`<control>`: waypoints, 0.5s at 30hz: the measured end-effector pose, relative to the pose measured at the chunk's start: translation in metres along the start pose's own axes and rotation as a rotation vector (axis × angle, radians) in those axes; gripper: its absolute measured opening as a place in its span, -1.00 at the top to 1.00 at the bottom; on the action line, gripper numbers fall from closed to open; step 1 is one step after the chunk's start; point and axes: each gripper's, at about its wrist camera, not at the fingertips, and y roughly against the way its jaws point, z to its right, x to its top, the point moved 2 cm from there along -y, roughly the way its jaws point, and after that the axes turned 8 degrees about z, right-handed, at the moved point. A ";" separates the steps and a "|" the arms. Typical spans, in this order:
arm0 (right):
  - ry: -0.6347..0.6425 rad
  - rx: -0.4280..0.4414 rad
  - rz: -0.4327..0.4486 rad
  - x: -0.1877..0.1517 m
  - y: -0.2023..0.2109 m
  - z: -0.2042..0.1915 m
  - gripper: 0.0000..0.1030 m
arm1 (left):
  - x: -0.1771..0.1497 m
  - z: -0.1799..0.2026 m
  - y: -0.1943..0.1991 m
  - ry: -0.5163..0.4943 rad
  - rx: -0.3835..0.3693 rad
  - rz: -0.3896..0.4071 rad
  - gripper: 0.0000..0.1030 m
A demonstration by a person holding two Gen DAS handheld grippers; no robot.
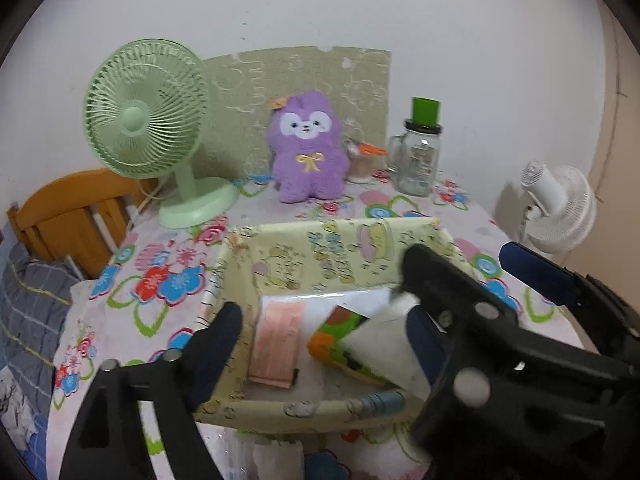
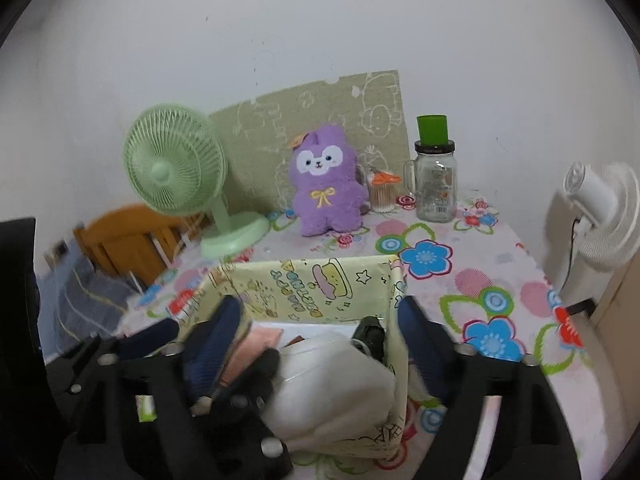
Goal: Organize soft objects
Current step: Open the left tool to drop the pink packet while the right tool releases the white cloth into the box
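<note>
A pale yellow cartoon-print fabric box sits on the flowered table. Inside lie a pink folded cloth, a green-orange patterned packet and a white soft bundle. My left gripper hangs open over the box, its fingers on either side of the contents. My right gripper is open above the box's right part, over the white bundle. A purple plush bunny stands at the back of the table.
A green desk fan stands back left. A glass jar with green lid and a small cup of swabs stand back right. A white fan is beyond the right edge, a wooden chair left.
</note>
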 end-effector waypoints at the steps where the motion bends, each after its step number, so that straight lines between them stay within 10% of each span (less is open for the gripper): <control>1: 0.000 -0.001 -0.004 -0.001 0.001 0.000 -0.71 | -0.001 0.001 0.001 -0.003 -0.010 -0.002 -0.79; 15: 0.077 -0.071 0.049 0.011 0.044 -0.010 -0.93 | -0.003 0.007 0.041 0.007 0.011 0.035 -0.94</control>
